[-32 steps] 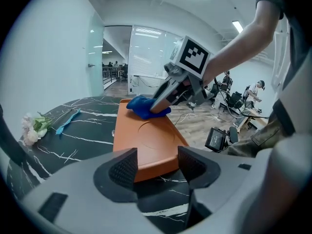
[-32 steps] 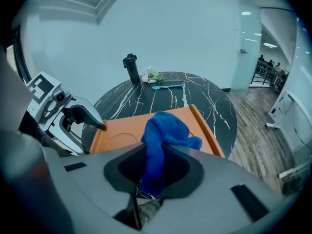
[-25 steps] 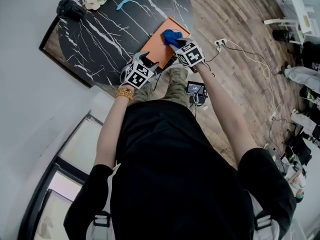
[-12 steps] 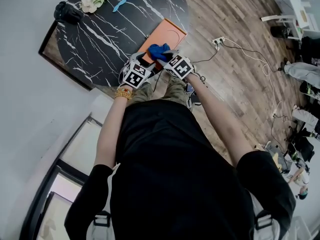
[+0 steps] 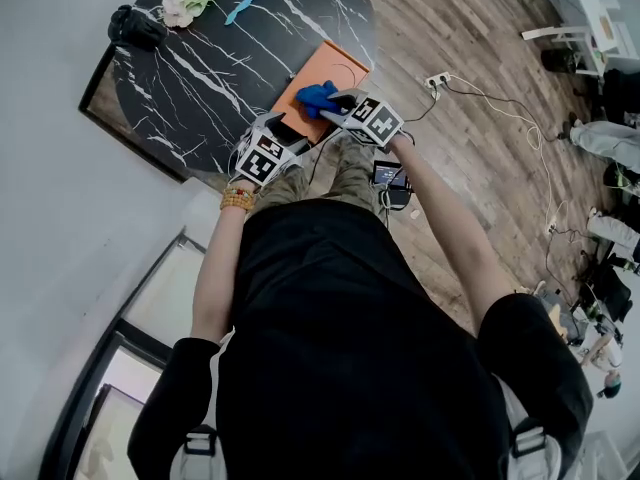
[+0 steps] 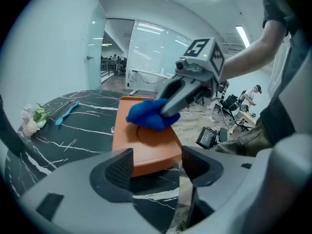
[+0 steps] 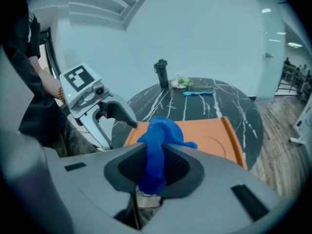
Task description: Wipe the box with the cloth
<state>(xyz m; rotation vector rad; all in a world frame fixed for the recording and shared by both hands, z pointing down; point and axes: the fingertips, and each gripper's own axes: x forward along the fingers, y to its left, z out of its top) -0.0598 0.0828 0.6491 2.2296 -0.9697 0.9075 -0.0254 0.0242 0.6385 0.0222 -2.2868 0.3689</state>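
1. My right claw [image 7: 155, 167] pinches the blue cloth [image 7: 161, 130], which rests on the orange box [image 5: 338, 66] near its 7 o'clock end.
2. My left claw [image 6: 151, 167] has just been spreading and grips nothing.
3. The box sits at the desk's [image 5: 220, 58] 4 o'clock edge. I judge the wiping under way, with the far half probably left.

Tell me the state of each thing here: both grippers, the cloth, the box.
left gripper: open, jaws just been opening; box edge between them, unpressed.
right gripper: shut on cloth.
cloth: bunched, on the box top.
box: lying flat on table.
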